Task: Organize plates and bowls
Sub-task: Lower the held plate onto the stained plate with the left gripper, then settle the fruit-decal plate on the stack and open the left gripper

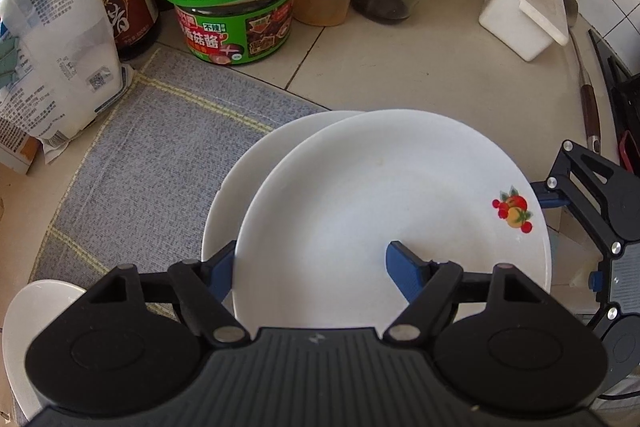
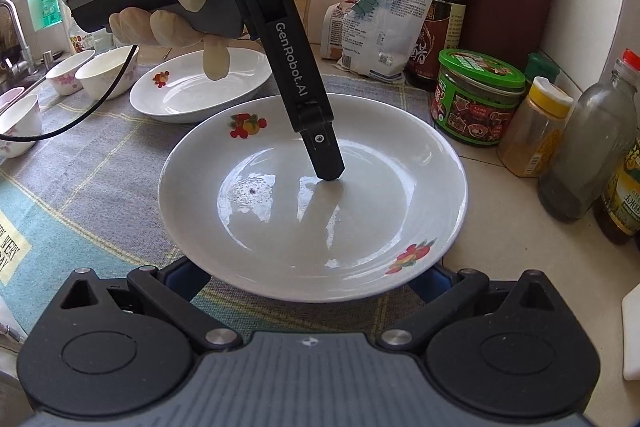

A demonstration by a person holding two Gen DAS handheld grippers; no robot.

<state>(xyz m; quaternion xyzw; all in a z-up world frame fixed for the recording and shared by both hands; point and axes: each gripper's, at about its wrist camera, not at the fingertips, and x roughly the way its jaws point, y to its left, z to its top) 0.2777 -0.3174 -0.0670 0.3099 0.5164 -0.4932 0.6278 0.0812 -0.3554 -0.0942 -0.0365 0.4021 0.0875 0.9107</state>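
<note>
Fingers (image 1: 408, 269) on white fruit-printed plate (image 1: 360, 187)

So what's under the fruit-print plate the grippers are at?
Under the fruit-print plate, a second white plate peeks out on the grey mat. How the two plates touch is covered.

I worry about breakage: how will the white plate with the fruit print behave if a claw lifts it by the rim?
The plate looks like glazed ceramic, so probably stiff and fragile. Its glossy sheen suggests the rim may slip. It overhangs another plate, so it might tilt or clink.
</note>
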